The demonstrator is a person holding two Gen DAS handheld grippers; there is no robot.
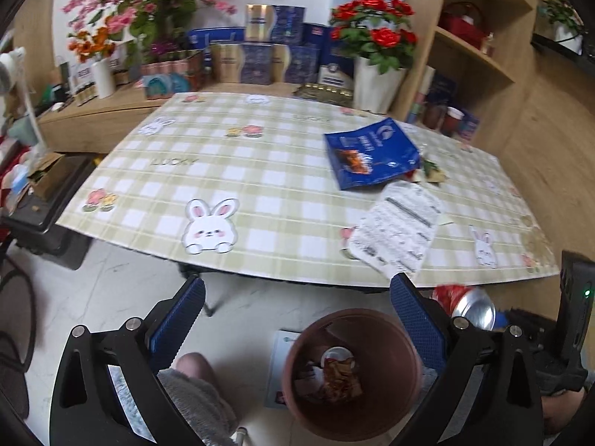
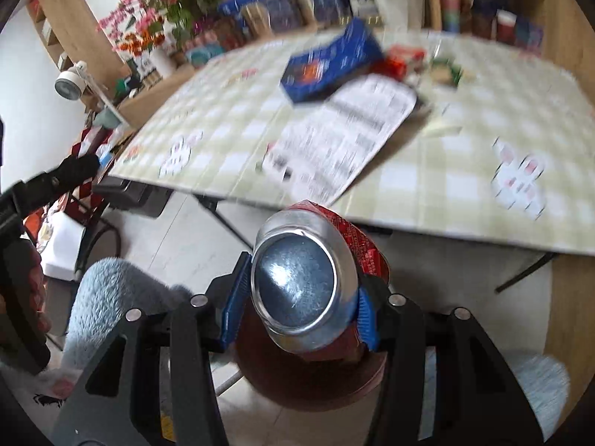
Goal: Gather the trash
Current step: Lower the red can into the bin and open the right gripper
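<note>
Table (image 1: 260,171) with green check cloth carries a blue packet (image 1: 372,154) and a white printed sheet (image 1: 398,228) overhanging the near edge; the brown bin (image 1: 353,371) stands on the floor below it, wrappers already inside. Left gripper (image 1: 297,334) is spread wide and empty, fingers either side of the bin's mouth. Right gripper (image 2: 297,308) pinches a crushed red can (image 2: 301,282) by its sides, silver base toward the camera, directly over the bin (image 2: 312,379).
</note>
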